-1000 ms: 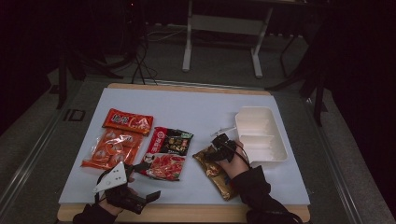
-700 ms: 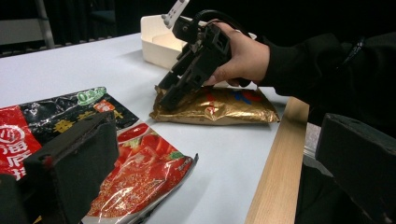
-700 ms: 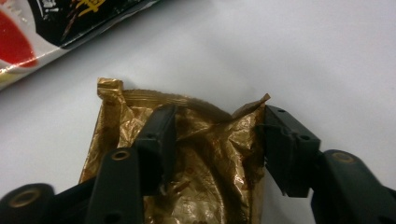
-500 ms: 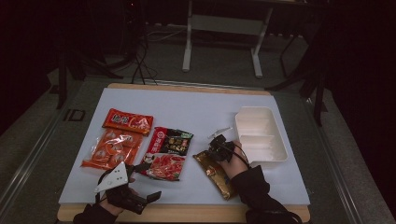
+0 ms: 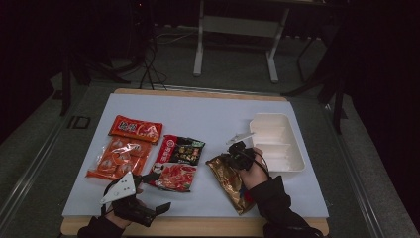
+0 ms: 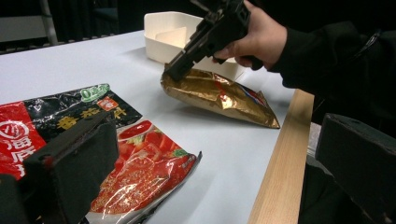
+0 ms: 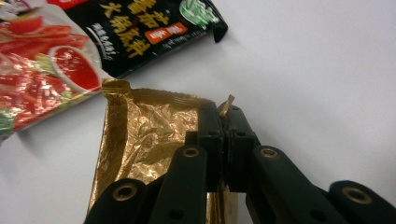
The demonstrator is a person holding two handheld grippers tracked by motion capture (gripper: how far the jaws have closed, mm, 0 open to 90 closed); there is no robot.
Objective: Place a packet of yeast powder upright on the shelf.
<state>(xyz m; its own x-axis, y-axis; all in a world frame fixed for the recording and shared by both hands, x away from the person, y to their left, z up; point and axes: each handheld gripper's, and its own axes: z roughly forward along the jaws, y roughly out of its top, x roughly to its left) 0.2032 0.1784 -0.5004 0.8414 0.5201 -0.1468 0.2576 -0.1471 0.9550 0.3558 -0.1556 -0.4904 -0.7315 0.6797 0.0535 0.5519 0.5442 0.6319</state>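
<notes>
The right gripper (image 5: 233,154) has just been closing, and now its two black jaws are pinched tight on the top edge of the gold packet (image 5: 229,181). In the right gripper view, a thin strip of gold foil (image 7: 147,140) pokes up between the closed tips of that gripper (image 7: 224,122). In the left gripper view, the held end of the gold packet (image 6: 219,95) is tipped up off the table, and its far end lies down near the wooden table edge (image 6: 275,168). The right gripper (image 6: 180,70) comes down on it from above, with a hand (image 6: 259,37) wrapped round the handle.

Just behind the right gripper sits a white tray (image 5: 277,141) with dividers inside. It is close to the packet.

The left gripper (image 5: 148,191) is low by the near edge of the table. Its jaws are wide apart and hold nothing. A red tomato packet (image 6: 140,172) lies right in front of them, and a black and red packet (image 6: 70,119) lies just past that one. Farther off on the same side are two orange packets (image 5: 124,148).
</notes>
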